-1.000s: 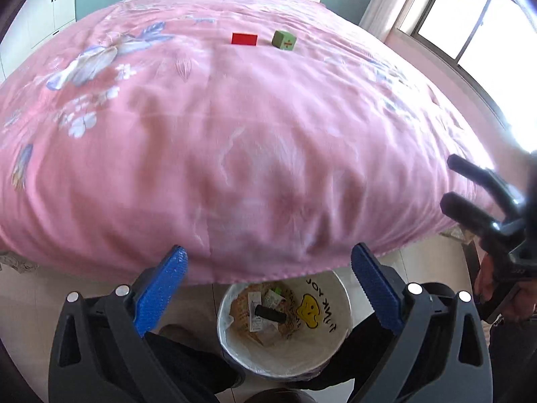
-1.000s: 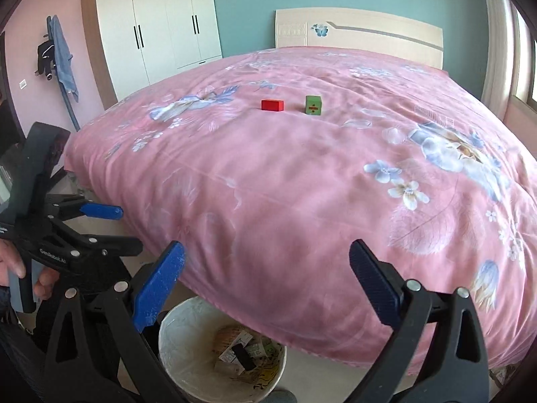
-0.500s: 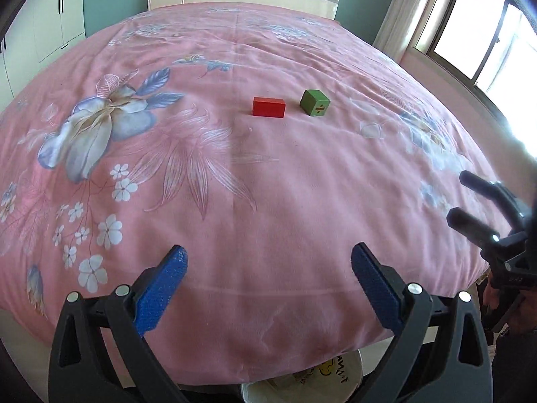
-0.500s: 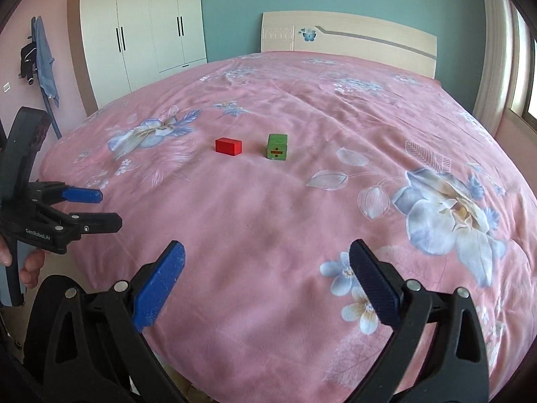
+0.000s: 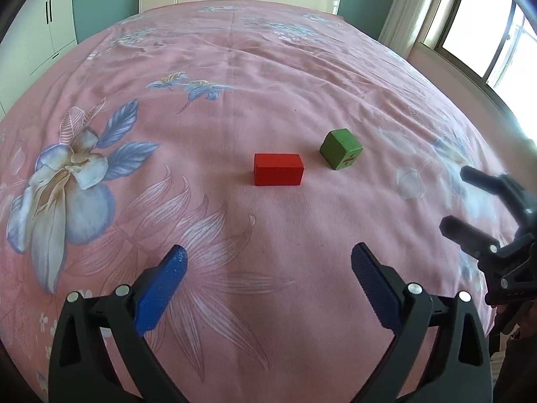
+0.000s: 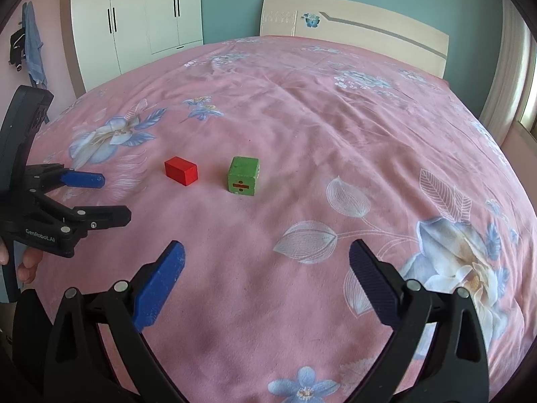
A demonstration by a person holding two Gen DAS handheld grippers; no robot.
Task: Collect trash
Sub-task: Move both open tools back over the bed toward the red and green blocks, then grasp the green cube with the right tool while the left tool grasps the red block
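Two blocks are lying close together: red block (image 5: 278, 169), green cube (image 5: 341, 148). Both grippers, left gripper (image 5: 266, 270) and right gripper (image 6: 266, 265), are hovering spread wide; each should be straddling one block squarely.

"GenRobot.AI" in white on the black left gripper (image 6: 114, 198); a red division sign on the green cube (image 6: 243, 180).

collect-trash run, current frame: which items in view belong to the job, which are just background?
Job:
- red rectangular wooden block
- green wooden cube with a red mark
- open left gripper
- open right gripper

Background:
- pink floral bedspread
- cream headboard
- white wardrobe
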